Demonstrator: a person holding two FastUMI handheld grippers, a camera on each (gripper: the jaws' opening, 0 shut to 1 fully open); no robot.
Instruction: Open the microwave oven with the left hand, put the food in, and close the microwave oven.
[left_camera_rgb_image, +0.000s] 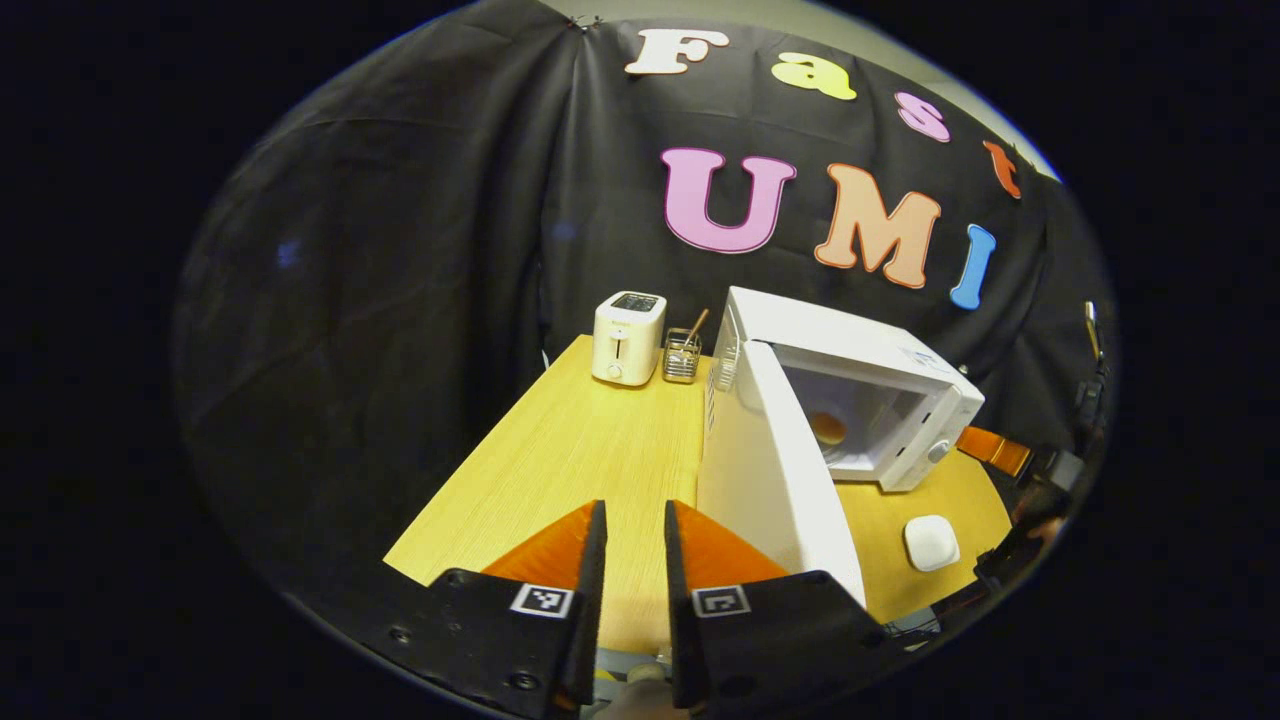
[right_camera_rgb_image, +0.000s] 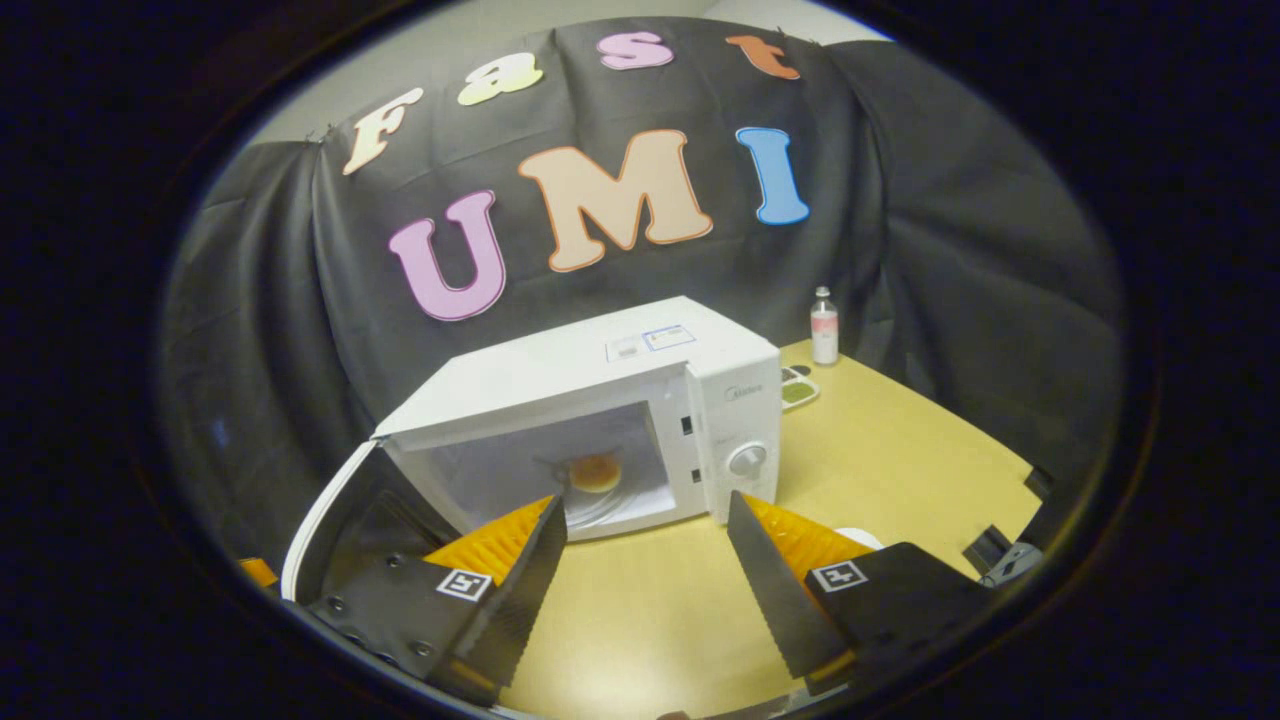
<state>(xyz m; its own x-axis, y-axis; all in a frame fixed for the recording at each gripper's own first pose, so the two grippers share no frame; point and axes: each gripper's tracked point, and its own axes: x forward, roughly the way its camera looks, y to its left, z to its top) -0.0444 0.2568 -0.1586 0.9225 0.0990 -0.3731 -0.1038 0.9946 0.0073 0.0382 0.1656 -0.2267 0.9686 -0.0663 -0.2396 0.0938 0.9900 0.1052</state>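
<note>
Sitting inside the microwave (right_camera_rgb_image: 600, 420): the bun (right_camera_rgb_image: 596, 472). Hanging wide open: the door (left_camera_rgb_image: 775, 480). Pushing it shut gently with the left gripper (left_camera_rgb_image: 635, 540), nearly closed, empty. Right gripper (right_camera_rgb_image: 645, 540) spread, empty.

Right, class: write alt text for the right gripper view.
A white microwave oven sits on a wooden table, its door swung open and a round golden bun inside. The right gripper hovers in front, fingers apart.

Even, dim overhead light; the table (right_camera_rgb_image: 900, 440) ahead of the fingers looks sharp, while edges bend and darken.
</note>
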